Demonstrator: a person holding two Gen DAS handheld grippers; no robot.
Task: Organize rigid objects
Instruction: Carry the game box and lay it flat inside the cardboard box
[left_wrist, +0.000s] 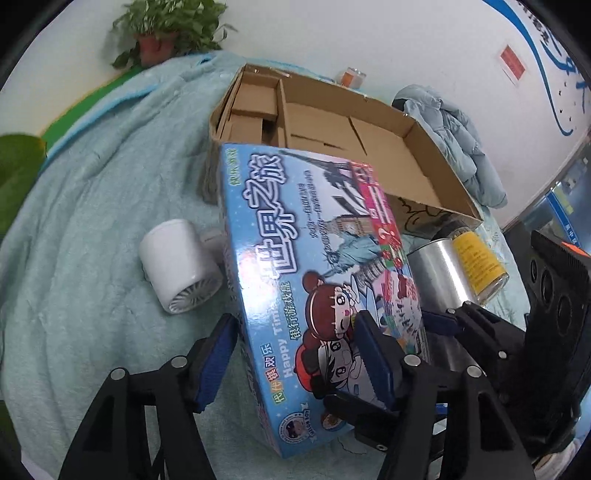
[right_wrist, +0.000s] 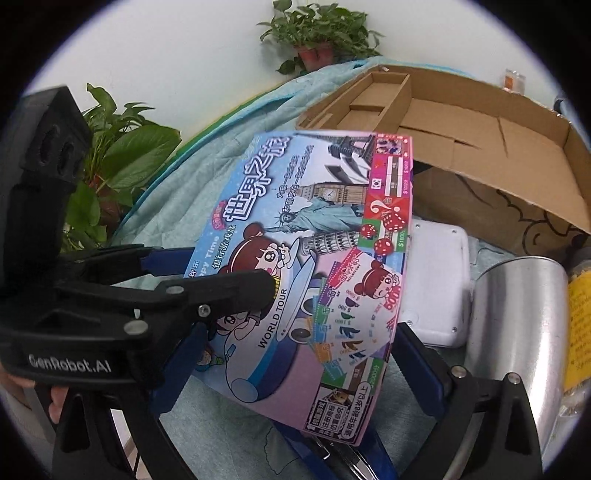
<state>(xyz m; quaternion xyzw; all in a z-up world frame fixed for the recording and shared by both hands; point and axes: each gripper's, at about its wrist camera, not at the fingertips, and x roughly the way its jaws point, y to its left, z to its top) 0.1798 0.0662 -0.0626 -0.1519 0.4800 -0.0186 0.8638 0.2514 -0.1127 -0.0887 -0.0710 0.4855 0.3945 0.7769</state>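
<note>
Fingers of the left gripper (left_wrist: 299, 360) stand partly spread in the left wrist view, one blue pad lying on the printed lid of the game box (left_wrist: 314, 280), the other off its left edge at 8 o'clock; they do not seem to be clamping it. That box lies tilted on the teal blanket (left_wrist: 85, 221), its far end leaning against the carton (left_wrist: 424, 177) at 12 o'clock. A white fan (left_wrist: 181, 266) sits at 9 o'clock, a steel can (left_wrist: 439, 273) at 3 o'clock.

From the right wrist view, the right gripper (right_wrist: 295, 369) straddles the box's (right_wrist: 306, 258) near right corner, blue fingers either side; whether they pinch it I cannot tell. The left gripper (right_wrist: 229, 273) reaches in from 9 o'clock. A white device (right_wrist: 436, 280) lies behind the box.

Judging by looks, the box is light, stiff cardboard with a glossy, slippery lid that may dent; gripping across a short edge seems safest.
</note>
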